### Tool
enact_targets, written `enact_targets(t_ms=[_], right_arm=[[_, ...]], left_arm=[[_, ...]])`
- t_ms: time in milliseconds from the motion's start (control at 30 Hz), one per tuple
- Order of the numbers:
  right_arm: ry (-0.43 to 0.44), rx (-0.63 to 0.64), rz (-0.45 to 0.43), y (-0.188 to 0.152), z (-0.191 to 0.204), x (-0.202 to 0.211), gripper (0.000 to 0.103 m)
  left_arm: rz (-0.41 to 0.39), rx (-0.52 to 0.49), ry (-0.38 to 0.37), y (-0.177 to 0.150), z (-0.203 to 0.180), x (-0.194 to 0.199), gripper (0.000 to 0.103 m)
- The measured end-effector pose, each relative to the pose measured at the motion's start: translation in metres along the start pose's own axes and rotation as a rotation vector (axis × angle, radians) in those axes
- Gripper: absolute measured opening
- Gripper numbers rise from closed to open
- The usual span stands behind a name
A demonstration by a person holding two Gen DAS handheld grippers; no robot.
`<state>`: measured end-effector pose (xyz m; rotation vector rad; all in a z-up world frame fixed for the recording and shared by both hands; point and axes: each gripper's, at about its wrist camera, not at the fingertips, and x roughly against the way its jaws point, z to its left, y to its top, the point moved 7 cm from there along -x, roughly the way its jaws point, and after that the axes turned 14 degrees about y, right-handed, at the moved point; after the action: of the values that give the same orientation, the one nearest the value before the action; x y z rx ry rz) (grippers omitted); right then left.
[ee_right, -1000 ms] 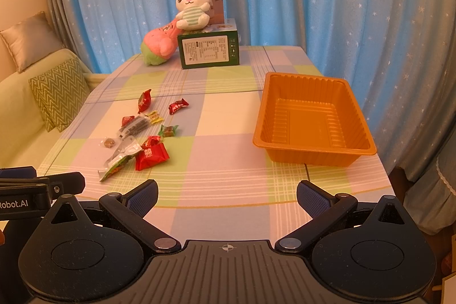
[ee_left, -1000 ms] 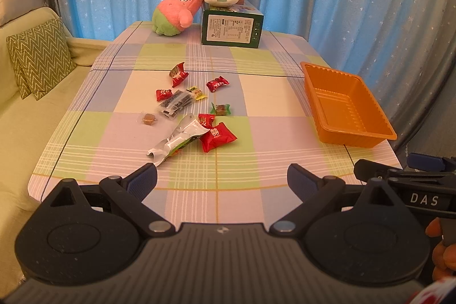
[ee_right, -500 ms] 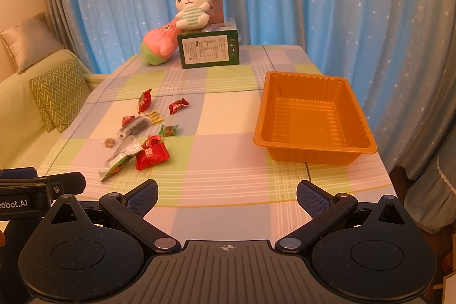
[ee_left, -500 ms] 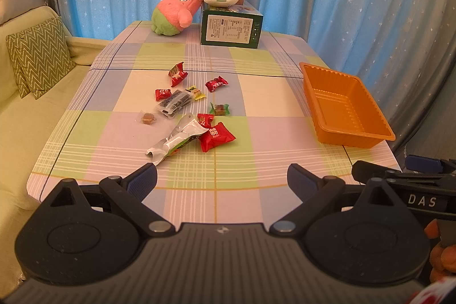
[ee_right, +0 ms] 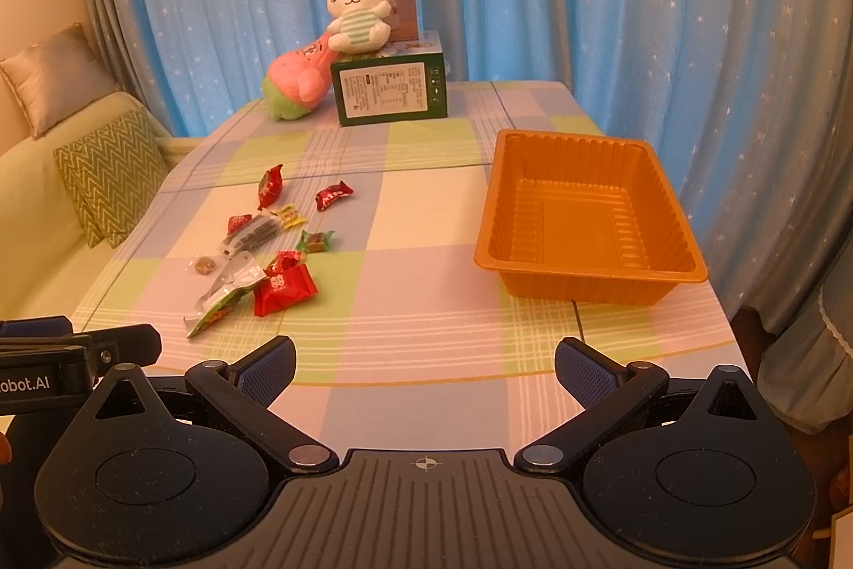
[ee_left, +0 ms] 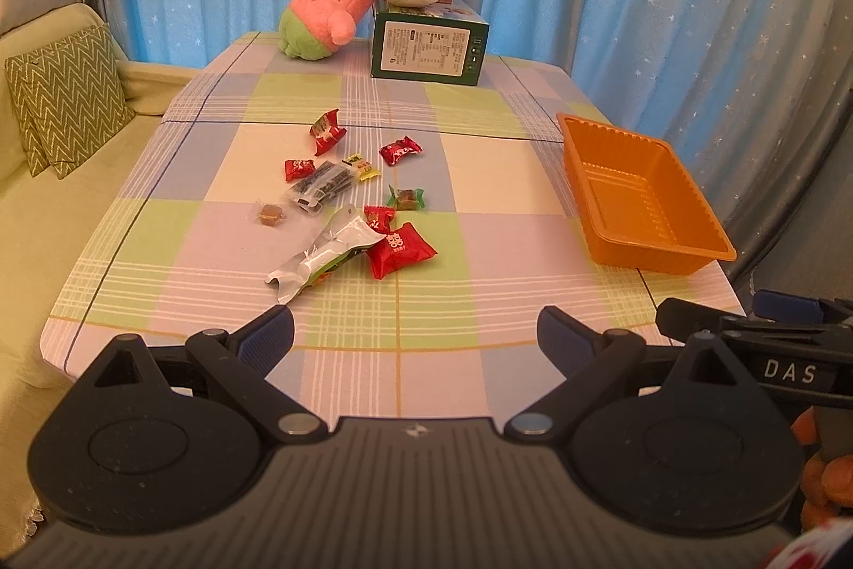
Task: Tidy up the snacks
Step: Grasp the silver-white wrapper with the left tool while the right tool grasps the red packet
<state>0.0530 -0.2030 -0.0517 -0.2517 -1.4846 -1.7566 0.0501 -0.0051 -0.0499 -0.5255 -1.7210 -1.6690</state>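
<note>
On checked tablecloth [ee_left: 480, 153], centre-left: snack pile, loose, nothing sorted yet. Items incl. large red packet [ee_left: 400, 249], silver pouch [ee_left: 325, 251] touching it on its left, dark strip packet [ee_left: 320, 187], several small red candies, one green-wrapped sweet [ee_left: 406, 198], one clear-wrapped brown sweet [ee_left: 269, 214]. Orange tray [ee_right: 586, 273] sits empty at table's right side, well apart from pile.

L gripper [ee_left: 413, 337]: fingers spread wide, nothing between, hovering over near table edge. R gripper [ee_right: 424, 363]: same, wide apart, empty, near edge, tray ahead to its right.

Assessment: step in hand = first approach/pick. Task approx. nil complete.

Recommendations:
- L gripper is nearer pile; take large red packet first. It is closest and puffy, so should pinch easily.
- Silver pouch abuts it; come in from red packet's free right side to avoid dragging both.
- Pinch across packet's short width, pads low to cloth; cloth may snag or bunch, so don't scrape.
- Small sweets: one per grab, by wrapper twist.
- Release low inside tray; tray looks light, may slide if bumped.
</note>
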Motion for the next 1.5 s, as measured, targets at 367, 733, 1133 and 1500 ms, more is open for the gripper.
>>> enact_targets(t_ms=[367, 733, 1133, 1500], right_arm=[[0.035, 0.0, 0.016, -0.008, -0.008, -0.04, 0.103], [0.129, 0.072, 0.059, -0.003, -0.001, -0.116, 0.102], [0.22, 0.152, 0.123, 0.004, 0.012, -0.193, 0.089], [0.27, 0.187, 0.117, 0.01, 0.044, -0.236, 0.089]], left_arm=[[0.027, -0.096, 0.028, 0.01, 0.035, -0.06, 0.093], [0.051, -0.429, -0.096, 0.027, 0.04, -0.148, 0.078], [0.113, -0.599, -0.146, 0.021, 0.029, -0.219, 0.036], [0.119, -0.486, -0.133, 0.028, 0.048, -0.226, 0.027]])
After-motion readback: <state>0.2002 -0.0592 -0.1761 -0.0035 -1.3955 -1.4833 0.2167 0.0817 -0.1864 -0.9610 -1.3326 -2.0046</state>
